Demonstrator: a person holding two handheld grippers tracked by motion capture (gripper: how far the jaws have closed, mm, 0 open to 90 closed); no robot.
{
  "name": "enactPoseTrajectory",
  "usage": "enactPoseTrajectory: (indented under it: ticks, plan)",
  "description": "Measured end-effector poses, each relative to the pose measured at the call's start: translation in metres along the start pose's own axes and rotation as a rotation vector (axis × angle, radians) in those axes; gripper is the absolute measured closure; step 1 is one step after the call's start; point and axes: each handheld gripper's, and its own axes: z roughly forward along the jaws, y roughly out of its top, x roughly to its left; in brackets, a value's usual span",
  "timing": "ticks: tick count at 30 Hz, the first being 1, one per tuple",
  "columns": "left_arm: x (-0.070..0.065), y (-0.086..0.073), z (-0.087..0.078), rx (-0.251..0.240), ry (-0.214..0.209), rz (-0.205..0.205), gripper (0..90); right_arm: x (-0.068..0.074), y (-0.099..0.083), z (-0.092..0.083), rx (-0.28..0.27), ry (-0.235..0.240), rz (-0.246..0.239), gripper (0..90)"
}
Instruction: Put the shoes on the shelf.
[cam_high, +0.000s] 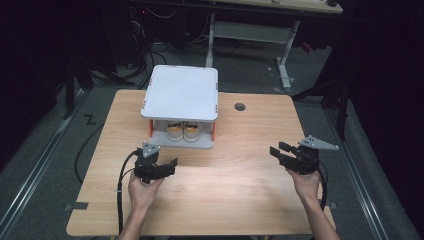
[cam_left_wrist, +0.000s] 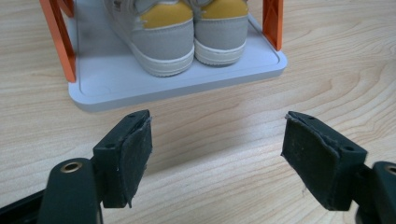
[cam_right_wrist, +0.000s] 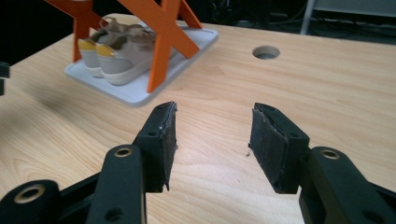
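Lying beyond the left gripper (cam_left_wrist: 217, 158) open jaws: shoes (cam_left_wrist: 184, 32).

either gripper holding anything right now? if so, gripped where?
Nothing is held. The left gripper and right gripper both stand open over bare table, short of the shoes on the rack's bottom shelf.

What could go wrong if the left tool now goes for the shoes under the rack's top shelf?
1. The shoes stand side by side, touching, so the open left tool may catch both or push one sideways.
2. They sit under the top shelf, between orange posts; the tool could bump those and shift the rack.
3. The right tool is far off, open, not steadying the rack.
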Motion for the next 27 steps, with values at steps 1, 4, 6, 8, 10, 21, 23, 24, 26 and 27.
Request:
enactPoseTrajectory:
  ticks: [1, 4, 6, 8, 10, 21, 23, 24, 26, 27]
  plan:
    - [0.001, -0.001, 0.0, 0.005, 0.003, -0.001, 24.4, -0.001, -0.002, 0.0, 0.003, -0.004, 0.005, 50.5]
    - [0.003, -0.004, 0.003, 0.016, 0.011, -0.003, 24.2, -0.006, -0.011, 0.002, 0.017, -0.025, 0.013, 50.5]
    - [0.004, -0.007, 0.004, 0.022, 0.015, -0.009, 24.2, -0.009, -0.016, 0.003, 0.027, -0.032, 0.026, 50.5]
    - [0.005, -0.01, 0.006, 0.028, 0.024, -0.011, 24.2, -0.012, -0.02, 0.004, 0.037, -0.047, 0.026, 50.6]
    - [0.007, -0.012, 0.007, 0.029, 0.03, -0.017, 24.4, -0.014, -0.025, 0.005, 0.048, -0.062, 0.027, 50.6]
    - [0.017, -0.024, 0.019, 0.052, 0.085, -0.031, 25.2, -0.03, -0.047, 0.017, 0.117, -0.137, 0.044, 50.7]
    - [0.019, -0.026, 0.021, 0.059, 0.101, -0.032, 25.3, -0.032, -0.051, 0.02, 0.128, -0.15, 0.045, 50.7]
    - [0.019, -0.027, 0.022, 0.064, 0.109, -0.03, 25.3, -0.033, -0.053, 0.022, 0.134, -0.16, 0.04, 50.7]
    - [0.02, -0.029, 0.024, 0.062, 0.128, -0.026, 25.1, -0.034, -0.056, 0.024, 0.141, -0.176, 0.039, 50.6]
    - [0.021, -0.029, 0.025, 0.06, 0.135, -0.025, 25.0, -0.035, -0.058, 0.026, 0.146, -0.186, 0.036, 50.6]
